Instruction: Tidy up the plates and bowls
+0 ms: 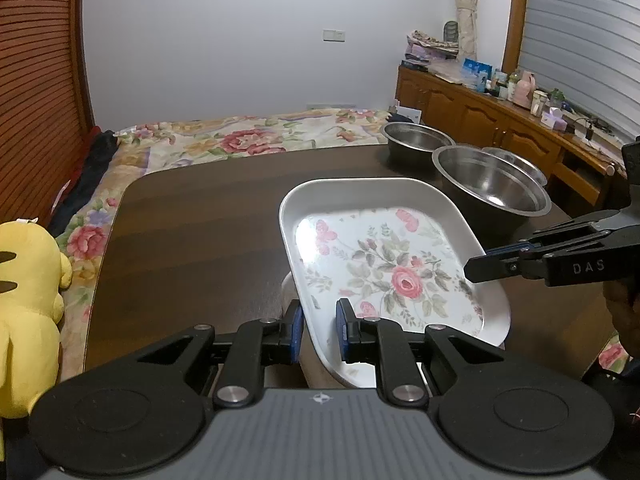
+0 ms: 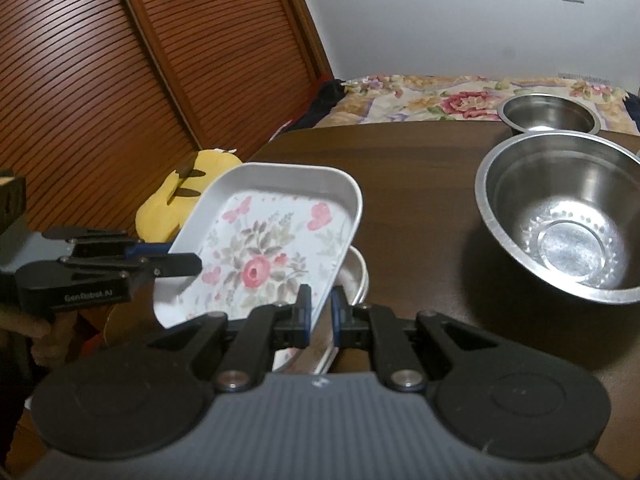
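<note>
While both grippers pinch its rim, the floral tray (image 1: 384,264) hangs tilted above the near part of the dark counter (image 1: 200,216). The left gripper (image 1: 318,330) has its blue-padded fingers (image 1: 296,328) pressed on the tray's near left edge, and the right gripper (image 2: 320,316) clamps the near right edge in the same way; each shows in the other's view, reaching in from the side. Under the tray, in the right wrist view, lies a second tray (image 2: 352,280), pale-rimmed and mostly covered. To the right stands a large steel bowl (image 2: 568,220), and a smaller steel bowl (image 2: 550,114) sits just beyond it near the far edge; the left wrist view shows the rim of a third bowl (image 1: 520,160) behind the large one. A yellow plush toy (image 1: 28,312) lies left of the counter on a flowered bed (image 1: 248,136).
</note>
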Demonstrator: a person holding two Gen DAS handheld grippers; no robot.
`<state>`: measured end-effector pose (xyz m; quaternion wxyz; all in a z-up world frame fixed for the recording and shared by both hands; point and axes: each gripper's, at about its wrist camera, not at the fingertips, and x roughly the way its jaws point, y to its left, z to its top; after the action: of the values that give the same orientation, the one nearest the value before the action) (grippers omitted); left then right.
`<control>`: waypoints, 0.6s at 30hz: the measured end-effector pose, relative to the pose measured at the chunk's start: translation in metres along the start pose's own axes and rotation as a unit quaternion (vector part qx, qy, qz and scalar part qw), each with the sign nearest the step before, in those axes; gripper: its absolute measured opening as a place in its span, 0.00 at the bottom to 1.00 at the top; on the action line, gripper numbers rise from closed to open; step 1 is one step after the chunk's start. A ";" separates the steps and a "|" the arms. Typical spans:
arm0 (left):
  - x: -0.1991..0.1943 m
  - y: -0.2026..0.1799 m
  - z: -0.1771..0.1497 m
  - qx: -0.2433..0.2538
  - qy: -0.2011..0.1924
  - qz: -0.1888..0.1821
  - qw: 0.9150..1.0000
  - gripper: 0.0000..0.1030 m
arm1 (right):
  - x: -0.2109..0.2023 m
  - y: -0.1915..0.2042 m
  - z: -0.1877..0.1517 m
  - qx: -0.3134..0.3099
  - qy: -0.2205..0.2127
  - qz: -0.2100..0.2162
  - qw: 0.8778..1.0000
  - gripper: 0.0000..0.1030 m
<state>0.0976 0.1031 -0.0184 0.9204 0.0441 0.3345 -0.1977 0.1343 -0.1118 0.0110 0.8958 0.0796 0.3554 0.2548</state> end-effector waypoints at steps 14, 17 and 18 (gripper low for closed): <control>0.005 -0.007 -0.013 0.001 0.006 0.017 1.000 0.18 | 0.001 -0.004 -0.014 0.011 0.001 0.005 1.000 0.12; 0.008 -0.011 -0.017 0.012 0.008 0.032 0.999 0.18 | 0.000 -0.001 -0.015 0.007 -0.003 0.005 1.000 0.12; 0.010 -0.011 -0.018 0.014 0.009 0.036 0.999 0.18 | 0.001 0.000 -0.017 0.004 -0.005 0.003 1.000 0.13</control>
<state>0.0890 0.0936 -0.0381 0.9231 0.0707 0.3382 -0.1687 0.1233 -0.1118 -0.0017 0.8965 0.0855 0.3512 0.2561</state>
